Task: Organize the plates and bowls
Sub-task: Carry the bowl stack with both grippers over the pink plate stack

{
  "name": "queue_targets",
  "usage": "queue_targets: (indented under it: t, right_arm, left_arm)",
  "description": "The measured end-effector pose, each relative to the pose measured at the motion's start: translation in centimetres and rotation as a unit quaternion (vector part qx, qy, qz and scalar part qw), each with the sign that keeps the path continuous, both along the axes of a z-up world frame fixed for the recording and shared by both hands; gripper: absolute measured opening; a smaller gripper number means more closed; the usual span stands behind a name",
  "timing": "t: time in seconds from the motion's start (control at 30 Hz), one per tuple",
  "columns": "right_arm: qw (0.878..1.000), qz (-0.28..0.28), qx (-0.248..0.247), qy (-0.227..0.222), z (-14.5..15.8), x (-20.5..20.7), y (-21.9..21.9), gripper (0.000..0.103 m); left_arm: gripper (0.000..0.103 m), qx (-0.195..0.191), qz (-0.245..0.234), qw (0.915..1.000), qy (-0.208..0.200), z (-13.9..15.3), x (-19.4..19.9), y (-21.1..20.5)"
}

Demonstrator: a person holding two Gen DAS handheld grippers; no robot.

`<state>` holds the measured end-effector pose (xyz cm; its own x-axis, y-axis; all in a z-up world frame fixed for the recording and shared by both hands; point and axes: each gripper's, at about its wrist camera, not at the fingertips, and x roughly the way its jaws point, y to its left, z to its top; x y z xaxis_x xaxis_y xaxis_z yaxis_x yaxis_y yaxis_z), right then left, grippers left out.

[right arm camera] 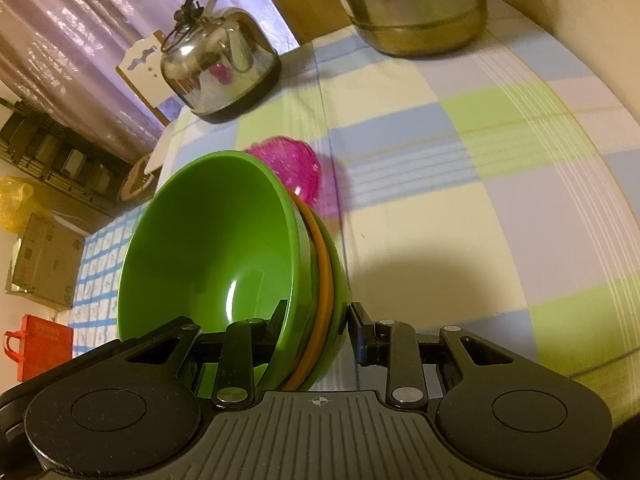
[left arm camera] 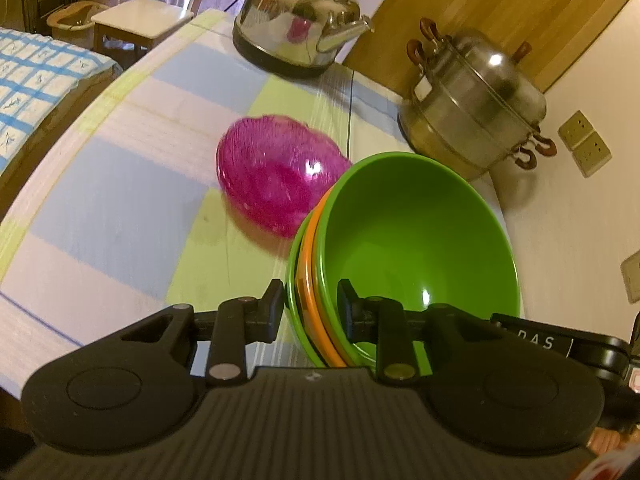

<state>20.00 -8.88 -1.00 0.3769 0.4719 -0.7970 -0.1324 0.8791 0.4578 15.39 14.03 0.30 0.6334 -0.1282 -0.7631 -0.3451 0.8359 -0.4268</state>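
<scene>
Left wrist view: left hand-held gripper [left arm camera: 310,306] pinches bowl stack [left arm camera: 412,240] rim.
Right hand-held gripper [right arm camera: 320,320]: pinches opposite rim.
Pink bowl [left arm camera: 276,176]: ten o'clock.
Feel: light, stiff, slippery; hold rims.

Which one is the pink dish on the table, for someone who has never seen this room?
Start at the checked tablecloth, with a steel kettle and a stacked steamer pot along its far side. The pink dish lies in the middle of the cloth, just beyond the held stack of bowls. It alone is translucent magenta and ribbed; the bowls are opaque green and orange.
</scene>
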Motion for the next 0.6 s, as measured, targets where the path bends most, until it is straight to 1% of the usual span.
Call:
queue_targets:
  t: [0.27,0.6]
  right_arm:
    - [1.000,0.006,0.000,-0.003,0.4,2.9,1.4,0.031]
    - [1.000,0.005,0.004,0.002,0.5,7.8,3.4,0.031]
  left_arm:
    - [0.025,-0.001,0.002,1.0000,-0.005,0.6,2.9,1.7]
    - [0.025,0.003,0.001,0.9999,-0.011,1.4,8.5,4.2]
